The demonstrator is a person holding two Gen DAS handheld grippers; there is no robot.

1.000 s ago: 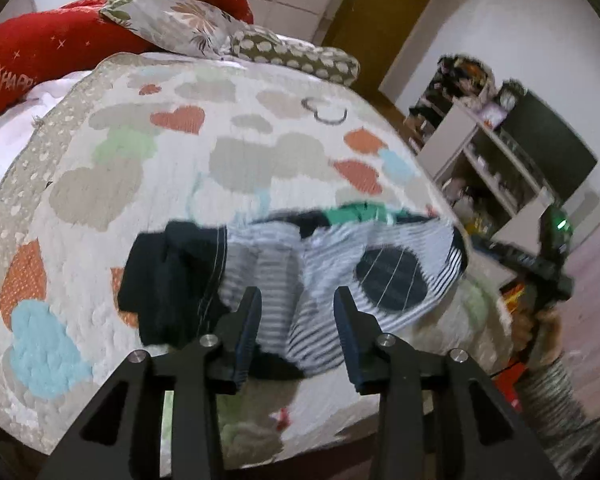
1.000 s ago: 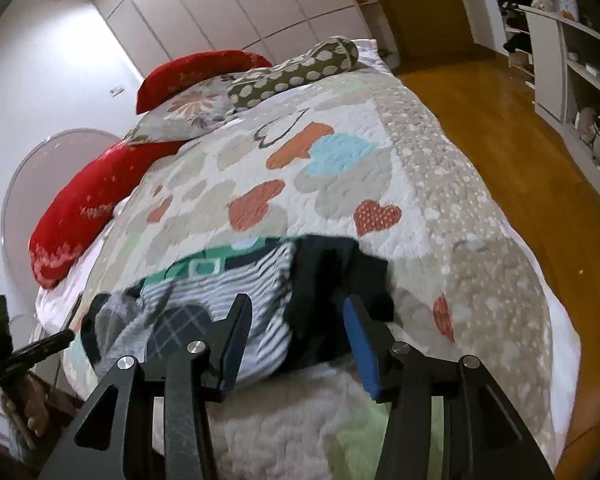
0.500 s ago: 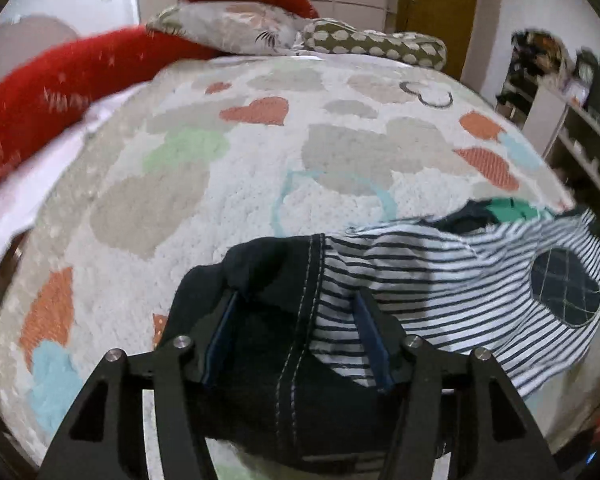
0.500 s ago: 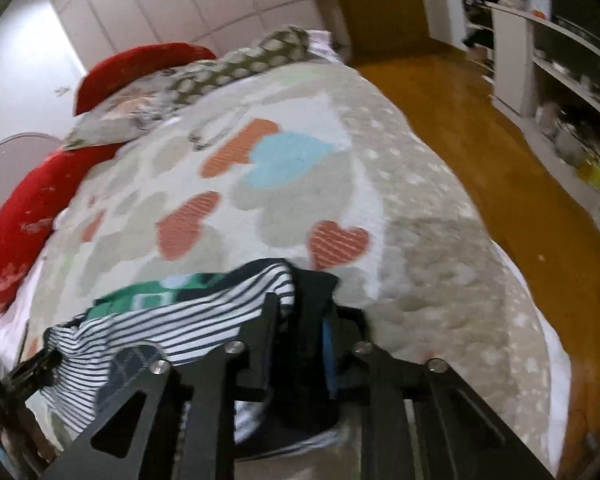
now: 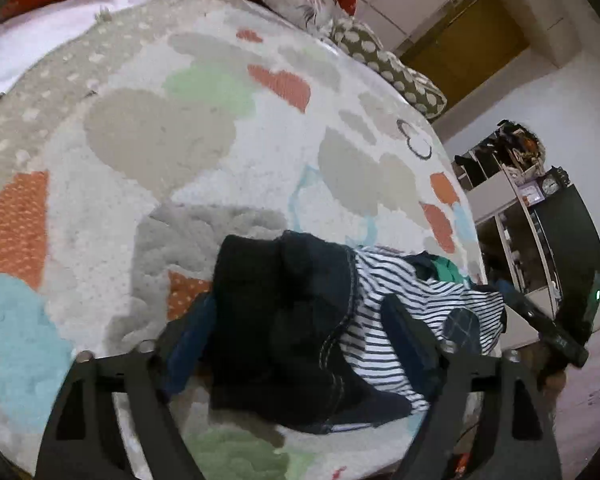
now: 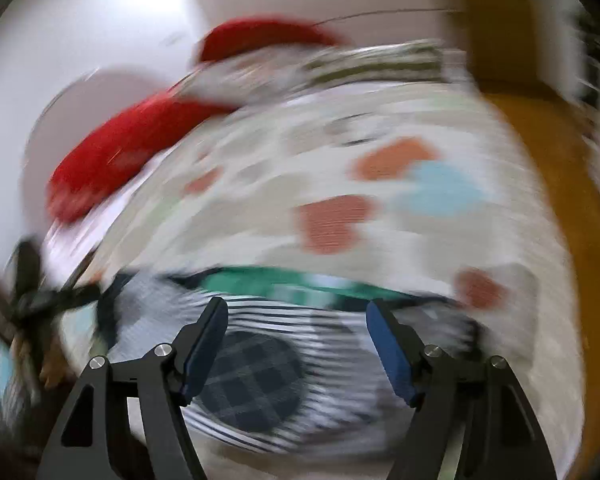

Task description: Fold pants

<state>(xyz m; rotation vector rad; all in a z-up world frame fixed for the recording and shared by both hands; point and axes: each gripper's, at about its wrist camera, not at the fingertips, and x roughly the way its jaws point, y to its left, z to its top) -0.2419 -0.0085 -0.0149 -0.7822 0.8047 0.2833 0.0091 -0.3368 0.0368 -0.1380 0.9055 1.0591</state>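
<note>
The striped pants [image 5: 400,320] with dark cuffs and a round plaid knee patch lie near the front edge of the heart-patterned quilt [image 5: 180,140]. In the left wrist view my left gripper [image 5: 300,340] is wide open, its fingers on either side of the bunched dark cuff [image 5: 284,312]. In the blurred right wrist view my right gripper [image 6: 296,340] is open and empty above the striped pants [image 6: 332,332] and the plaid patch [image 6: 252,384]. The green waistband [image 6: 268,280] shows just beyond the fingers.
Red pillows [image 6: 132,148] and patterned cushions [image 5: 380,60] lie at the head of the bed. A shelf unit [image 5: 520,208] and a dark screen stand right of the bed. The wooden floor [image 6: 560,200] runs along the bed's right side.
My right gripper let go of the dark pant part, opened wide and swung left over the plaid patch. My left gripper opened wider around the dark cuff, and its view turned.
</note>
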